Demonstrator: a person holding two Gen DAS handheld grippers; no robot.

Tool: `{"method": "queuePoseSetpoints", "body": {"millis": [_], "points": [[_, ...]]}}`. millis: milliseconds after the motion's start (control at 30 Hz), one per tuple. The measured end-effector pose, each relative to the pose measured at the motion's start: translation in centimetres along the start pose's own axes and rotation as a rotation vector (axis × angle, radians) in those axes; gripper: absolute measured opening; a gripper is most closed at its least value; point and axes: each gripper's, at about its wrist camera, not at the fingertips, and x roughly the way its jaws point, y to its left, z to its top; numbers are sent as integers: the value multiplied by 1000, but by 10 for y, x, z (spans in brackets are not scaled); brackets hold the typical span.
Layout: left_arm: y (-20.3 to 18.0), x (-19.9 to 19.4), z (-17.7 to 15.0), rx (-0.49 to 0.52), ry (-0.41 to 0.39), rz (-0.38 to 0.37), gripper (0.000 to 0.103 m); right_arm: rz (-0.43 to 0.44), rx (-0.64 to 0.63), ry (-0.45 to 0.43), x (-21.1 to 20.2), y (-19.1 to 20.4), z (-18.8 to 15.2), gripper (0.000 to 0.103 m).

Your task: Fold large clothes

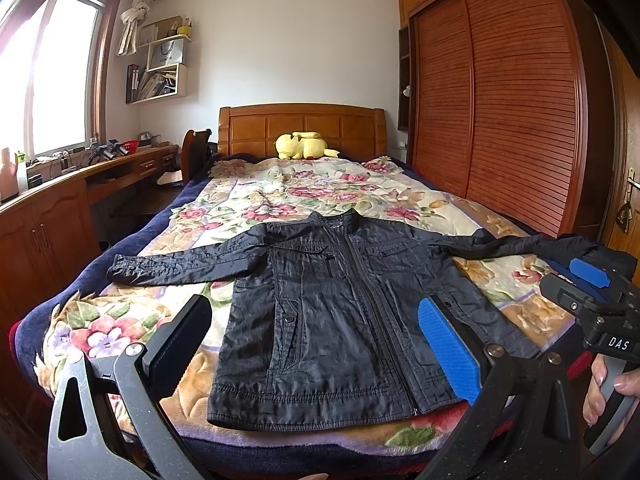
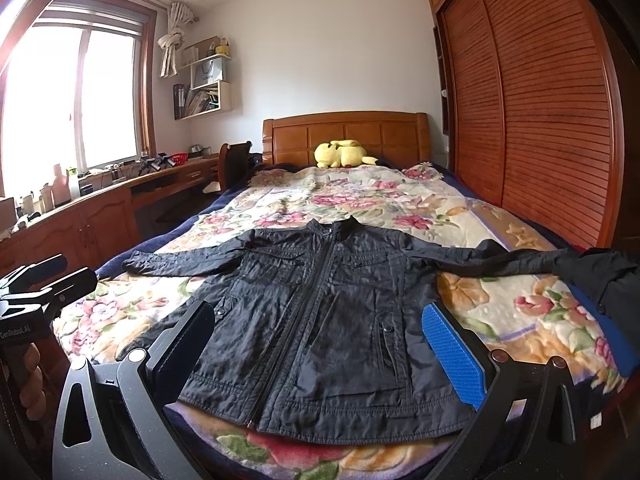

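A black zip-up jacket lies flat, front up, on the floral bedspread, collar toward the headboard and both sleeves spread out sideways. It also shows in the right wrist view. My left gripper is open and empty, held above the jacket's hem at the foot of the bed. My right gripper is open and empty, likewise above the hem. The right gripper also shows at the right edge of the left wrist view, near the right sleeve's cuff. The left gripper shows at the left edge of the right wrist view.
A yellow plush toy lies by the wooden headboard. A slatted wooden wardrobe runs along the bed's right side. A desk with clutter and a chair stand on the left under the window.
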Motion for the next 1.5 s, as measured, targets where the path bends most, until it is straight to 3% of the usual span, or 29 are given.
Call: {"method": "queuePoseSetpoints", "body": {"millis": [1500], "points": [[7,4,-2,-7,-6,5,103,4,2,-2,0,1,-1,103]]}}
